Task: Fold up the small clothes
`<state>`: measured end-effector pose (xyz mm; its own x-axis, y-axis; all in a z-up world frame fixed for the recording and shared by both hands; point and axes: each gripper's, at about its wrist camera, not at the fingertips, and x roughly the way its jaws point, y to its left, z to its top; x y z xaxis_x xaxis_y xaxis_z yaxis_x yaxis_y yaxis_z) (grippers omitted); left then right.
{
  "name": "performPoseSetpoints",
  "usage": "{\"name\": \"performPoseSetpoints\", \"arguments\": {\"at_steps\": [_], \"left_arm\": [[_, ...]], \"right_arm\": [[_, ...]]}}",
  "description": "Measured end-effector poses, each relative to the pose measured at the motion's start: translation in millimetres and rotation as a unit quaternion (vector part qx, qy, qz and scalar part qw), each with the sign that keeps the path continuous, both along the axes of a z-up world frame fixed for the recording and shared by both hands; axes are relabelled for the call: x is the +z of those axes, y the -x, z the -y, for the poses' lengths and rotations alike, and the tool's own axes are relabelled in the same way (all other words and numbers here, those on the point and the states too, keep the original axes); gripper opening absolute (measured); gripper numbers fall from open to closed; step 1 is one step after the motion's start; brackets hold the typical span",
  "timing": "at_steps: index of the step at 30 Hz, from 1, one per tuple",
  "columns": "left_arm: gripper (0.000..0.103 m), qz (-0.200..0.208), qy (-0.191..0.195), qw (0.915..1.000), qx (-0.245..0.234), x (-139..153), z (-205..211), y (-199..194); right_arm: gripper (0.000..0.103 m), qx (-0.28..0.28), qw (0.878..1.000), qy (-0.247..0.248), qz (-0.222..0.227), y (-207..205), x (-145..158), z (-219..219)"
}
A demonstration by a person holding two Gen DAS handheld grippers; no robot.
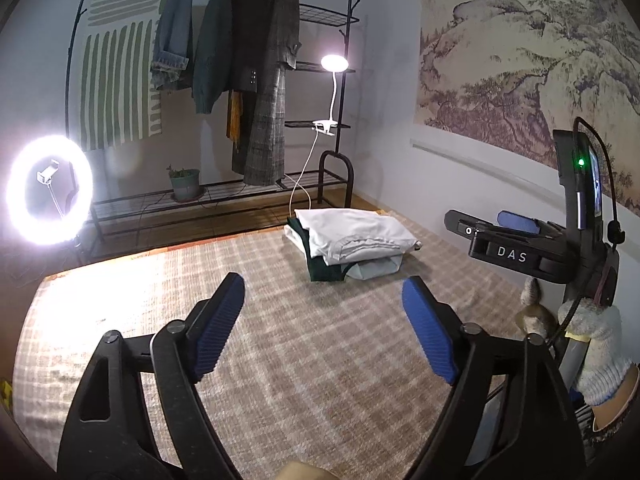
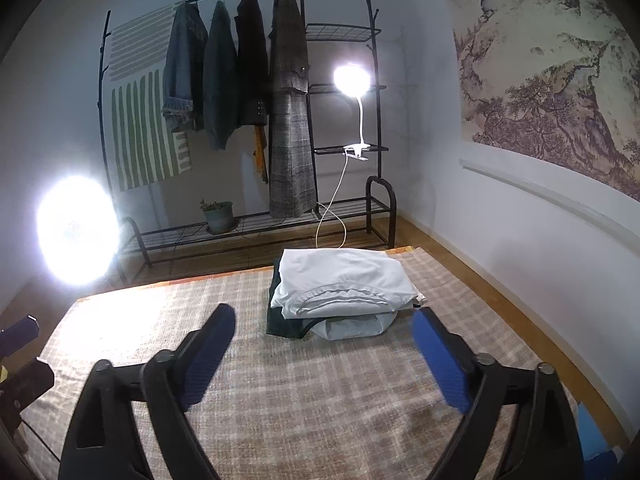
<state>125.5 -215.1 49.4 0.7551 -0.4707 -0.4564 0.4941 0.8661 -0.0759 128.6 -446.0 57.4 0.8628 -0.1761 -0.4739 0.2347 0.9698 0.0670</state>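
Observation:
A stack of folded clothes [image 1: 352, 244] lies at the far side of a checked beige mat [image 1: 280, 344], a white garment on top, dark green and pale ones under it. It also shows in the right wrist view [image 2: 340, 292]. My left gripper [image 1: 324, 304] is open and empty, above the mat, short of the stack. My right gripper [image 2: 324, 332] is open and empty, its fingertips just short of the stack's near edge. The right gripper's body [image 1: 520, 248] shows at the right of the left wrist view, held by a gloved hand [image 1: 596, 352].
A black clothes rack [image 2: 240, 120] with hanging coats and a clip lamp [image 2: 352, 80] stands behind the mat. A bright ring light [image 1: 48, 188] is at the left. A plant pot [image 2: 218, 216] sits on the rack's bottom shelf. The wall with a landscape painting [image 2: 552, 72] runs along the right.

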Motion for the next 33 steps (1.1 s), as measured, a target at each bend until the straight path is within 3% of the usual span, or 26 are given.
{"name": "performPoseSetpoints", "arguments": {"at_steps": [4, 8, 14, 33], "left_arm": [[0.087, 0.002, -0.01, 0.9999, 0.001, -2.4, -1.0, 1.8], [0.101, 0.015, -0.016, 0.9998, 0.004, -2.7, -0.5, 7.1], [0.103, 0.003, -0.035, 0.9993, 0.012, -8.7, 2.1, 8.7], [0.103, 0.003, -0.024, 0.9996, 0.012, -7.2, -1.0, 14.8]], "right_arm": [[0.103, 0.003, 1.0, 0.022, 0.001, -0.1, -4.4, -4.6], [0.103, 0.005, 1.0, 0.018, 0.005, -1.1, -6.3, -2.1], [0.103, 0.002, 1.0, 0.008, 0.007, -1.9, -9.1, -0.9], [0.103, 0.005, 1.0, 0.019, 0.009, 0.4, -6.2, -11.0]]}}
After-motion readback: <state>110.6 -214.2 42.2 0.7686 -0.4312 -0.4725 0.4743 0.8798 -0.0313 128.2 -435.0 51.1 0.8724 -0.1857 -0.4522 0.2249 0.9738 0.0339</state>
